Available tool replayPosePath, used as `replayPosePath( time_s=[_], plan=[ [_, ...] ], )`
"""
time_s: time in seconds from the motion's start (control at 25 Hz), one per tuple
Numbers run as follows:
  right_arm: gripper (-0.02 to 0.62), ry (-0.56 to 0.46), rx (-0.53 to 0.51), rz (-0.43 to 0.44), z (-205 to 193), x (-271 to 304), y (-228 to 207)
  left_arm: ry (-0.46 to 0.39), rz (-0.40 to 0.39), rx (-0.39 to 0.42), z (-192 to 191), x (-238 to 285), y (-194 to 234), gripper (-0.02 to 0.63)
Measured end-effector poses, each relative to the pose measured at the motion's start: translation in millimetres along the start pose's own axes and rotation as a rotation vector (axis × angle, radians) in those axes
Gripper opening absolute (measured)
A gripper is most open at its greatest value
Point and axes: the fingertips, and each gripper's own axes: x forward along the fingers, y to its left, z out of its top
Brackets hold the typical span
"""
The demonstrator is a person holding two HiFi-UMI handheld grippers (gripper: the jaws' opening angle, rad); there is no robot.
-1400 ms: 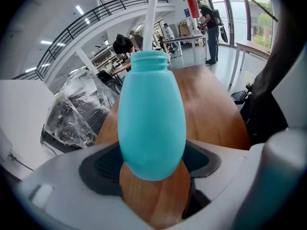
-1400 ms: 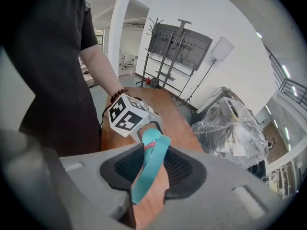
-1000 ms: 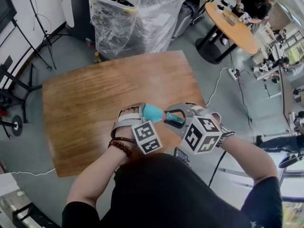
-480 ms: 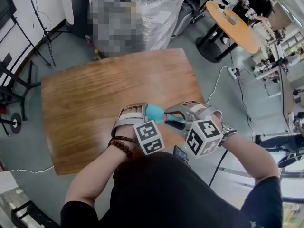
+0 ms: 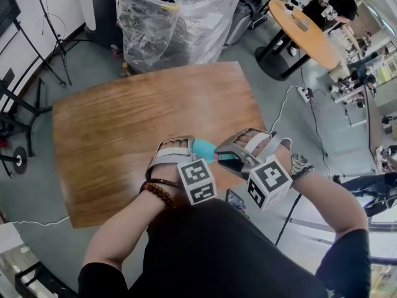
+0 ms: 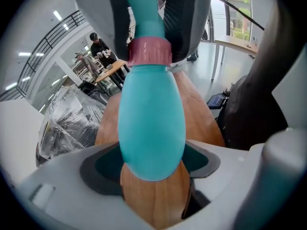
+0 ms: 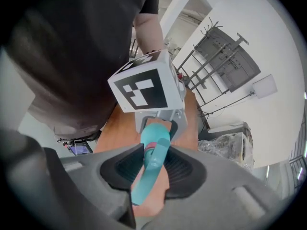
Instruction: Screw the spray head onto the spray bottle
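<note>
Over the table's [image 5: 118, 123] near edge, at about 5 o'clock on its top, the two grippers meet tip to tip. From 9 o'clock, the left gripper [image 5: 188, 146] clamps the teal bottle [image 5: 201, 148] round its fat body, jaws spread wide on it, with the neck pointing toward 3 o'clock. From 3 o'clock, the right gripper [image 5: 231, 154] pinches the spray head [image 7: 152, 152] between its ribbed pads [image 7: 123, 164], jaws narrow. In the left gripper view a pink collar [image 6: 148, 51] sits at 12 o'clock, touching the bottle's shoulder, with the spray head rising above it. How far it is threaded on I cannot tell. Beyond the table, a plastic-wrapped stack [image 5: 180, 17] stands at 12 o'clock and a round table [image 5: 307, 39] at 1 o'clock.
</note>
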Motion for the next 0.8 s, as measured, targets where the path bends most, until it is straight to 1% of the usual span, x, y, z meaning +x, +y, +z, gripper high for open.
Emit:
replayPosePath(
  time_s=[0.16,0.2,0.24,0.28,0.36,0.6,0.68,0.76,0.8],
  plan=[
    [0.118,0.005,0.006,-0.007,-2,0,-1,-0.015,0.021,-0.017,2,-1,2,0.399],
    [0.12,0.002,0.036,-0.006,-3,1,-2,-0.018,0.028,-0.024,2,-1,3,0.399],
    [0.12,-0.006,0.09,-0.003,-5,2,-4,-0.019,0.036,-0.03,2,-1,5,0.397],
    [0.12,-0.021,0.166,0.003,-7,3,-6,-0.019,0.046,-0.035,2,-1,7,0.397],
    [0.12,-0.059,0.36,0.02,-11,5,-10,-0.019,0.07,-0.043,1,-2,11,0.396],
    [0.12,-0.141,1.0,0.07,-24,10,-29,-0.009,0.133,-0.062,-2,2,20,0.394],
    [0.12,-0.16,1.271,0.097,-33,14,-29,0.001,0.151,-0.058,-3,4,22,0.394],
    [0.12,-0.193,1.552,0.145,-39,17,-28,0.008,0.157,-0.057,-4,6,21,0.394],
    [0.12,-0.213,1.665,0.17,-41,19,-27,0.009,0.156,-0.061,-5,8,20,0.394]
  ],
)
